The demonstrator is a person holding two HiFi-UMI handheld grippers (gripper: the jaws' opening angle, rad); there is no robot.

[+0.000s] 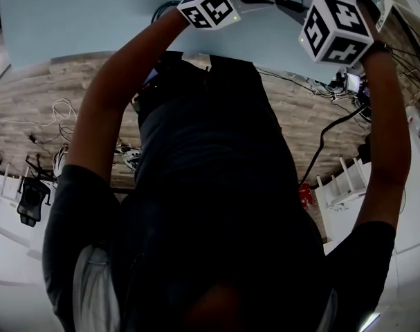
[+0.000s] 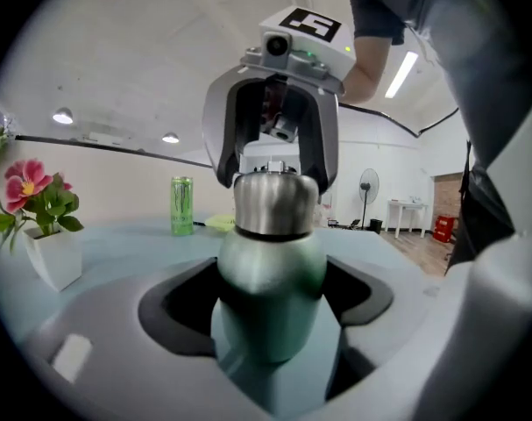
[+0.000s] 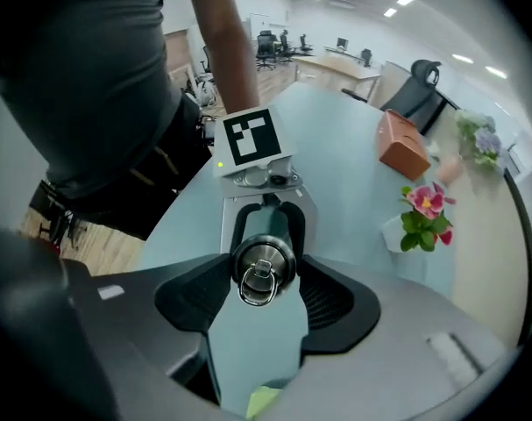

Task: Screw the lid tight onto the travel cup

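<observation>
We are clamping the left gripper (image 2: pixel 271 310) on the green body of the travel cup (image 2: pixel 270 270), with both pads pressing its sides. The right gripper (image 3: pixel 264 293) is gripping the steel lid (image 3: pixel 264 267), which is sitting on top of the cup (ring handle facing that gripper's camera), and its jaws are touching the lid's rim. Beyond the cup, a green can (image 2: pixel 181 205) is standing on the table (image 2: pixel 117 235). A potted flower (image 2: pixel 46 235) is standing farther to the cup's left.
</observation>
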